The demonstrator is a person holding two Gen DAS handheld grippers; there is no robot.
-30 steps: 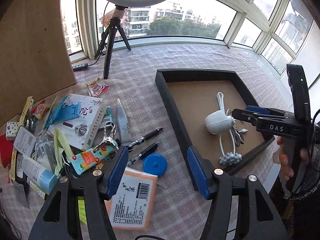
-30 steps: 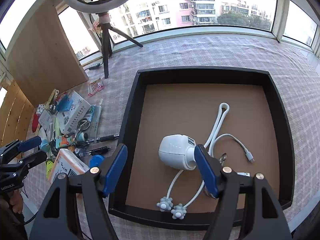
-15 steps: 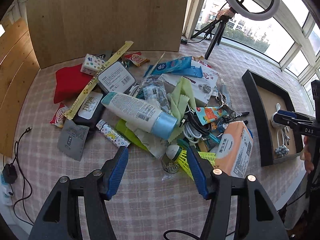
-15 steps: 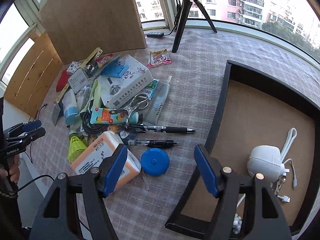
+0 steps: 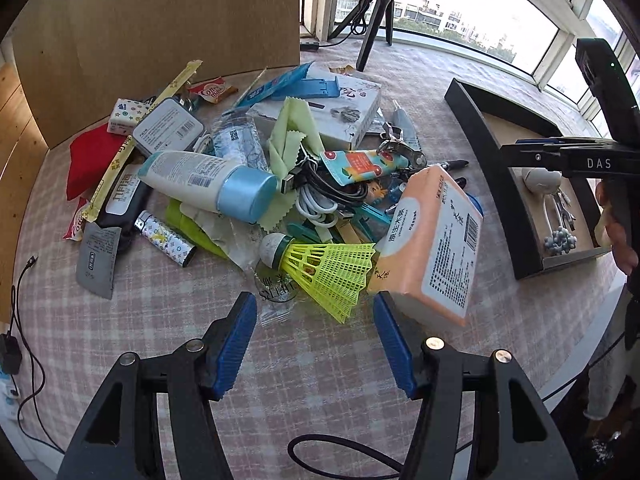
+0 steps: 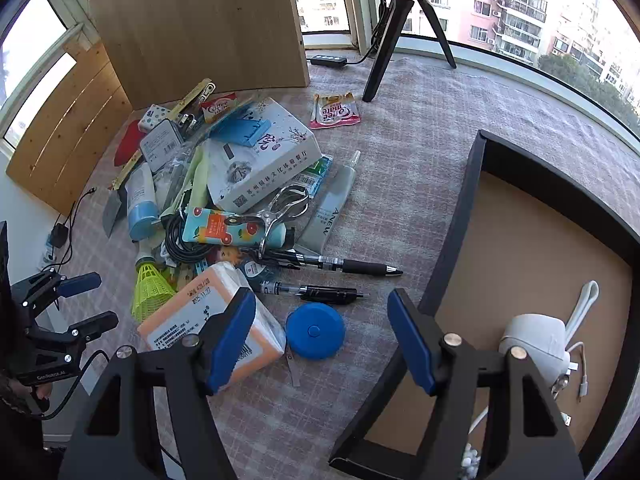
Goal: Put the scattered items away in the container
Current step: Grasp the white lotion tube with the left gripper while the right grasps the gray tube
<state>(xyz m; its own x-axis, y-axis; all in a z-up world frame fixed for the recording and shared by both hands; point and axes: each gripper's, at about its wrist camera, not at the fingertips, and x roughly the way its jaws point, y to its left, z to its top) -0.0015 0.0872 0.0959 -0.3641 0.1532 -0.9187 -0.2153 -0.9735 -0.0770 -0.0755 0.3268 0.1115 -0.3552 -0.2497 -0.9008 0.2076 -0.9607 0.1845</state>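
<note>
Both hands have swung away from the black tray and over to the heap of clutter. 1 second ago the left tongs looked across the tray's near corner and the right tongs hung straight above the white gadget inside it; now the pile fills the left view and the tray [image 5: 476, 128] has slid off to the right.

The left tongs [image 5: 314, 342] stand wide apart with nothing between the blue pads, hovering over bare checked cloth on the bench [image 5: 120, 320]. Just beyond them lie the yellow shuttlecock [image 5: 320, 268] and the orange tissue pack [image 5: 432, 240], which touch each other; the tongs touch neither.

The right tongs [image 6: 322, 340] are also spread wide and empty. Between their pads shows the blue round tape measure [image 6: 315, 330], lying on the cloth just beside the tissue pack, with 2 black pens [image 6: 340, 268] beyond it. Whether the pads reach it I cannot tell.

The tray sits right of the pile, holding only the white gadget [image 6: 536, 338] and its white cord.
</note>
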